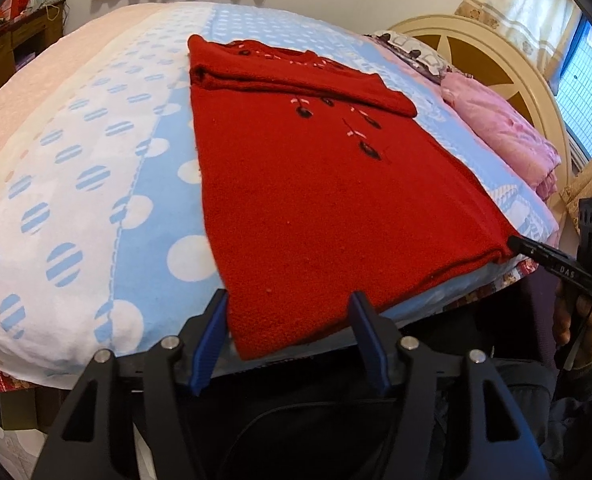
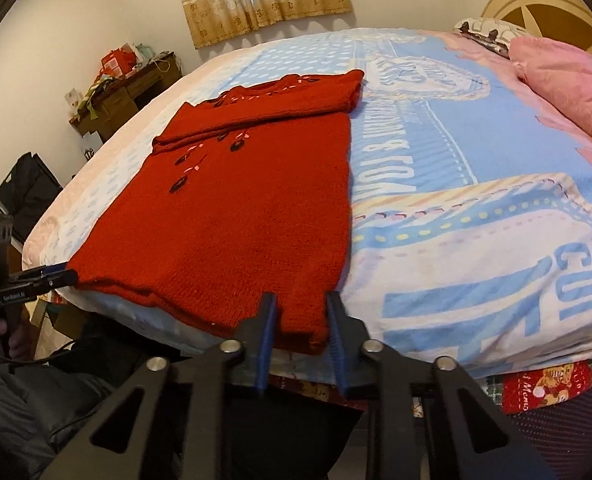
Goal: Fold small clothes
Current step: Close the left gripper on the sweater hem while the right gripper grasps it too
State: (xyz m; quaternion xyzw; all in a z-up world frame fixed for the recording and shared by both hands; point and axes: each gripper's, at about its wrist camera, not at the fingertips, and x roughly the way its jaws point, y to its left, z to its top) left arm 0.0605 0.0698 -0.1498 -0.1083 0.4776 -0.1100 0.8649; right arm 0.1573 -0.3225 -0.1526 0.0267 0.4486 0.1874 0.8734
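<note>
A red knitted sweater [image 1: 308, 184] lies flat on the bed, sleeves folded across its chest, hem at the near edge. It also shows in the right wrist view [image 2: 247, 216]. My left gripper [image 1: 289, 316] is open, its blue-padded fingers on either side of the hem's left corner. It also shows from the side in the right wrist view [image 2: 61, 274]. My right gripper [image 2: 300, 316] is open around the hem's right corner. Its tip shows in the left wrist view [image 1: 514, 245], touching that corner.
The bed has a blue and white dotted blanket [image 1: 87, 184] with printed letters [image 2: 496, 240]. A pink folded quilt [image 1: 504, 136] lies by the cream headboard [image 1: 496, 60]. A cluttered wooden desk [image 2: 131, 84] stands by the far wall. A black bag [image 2: 23, 196] sits on the floor.
</note>
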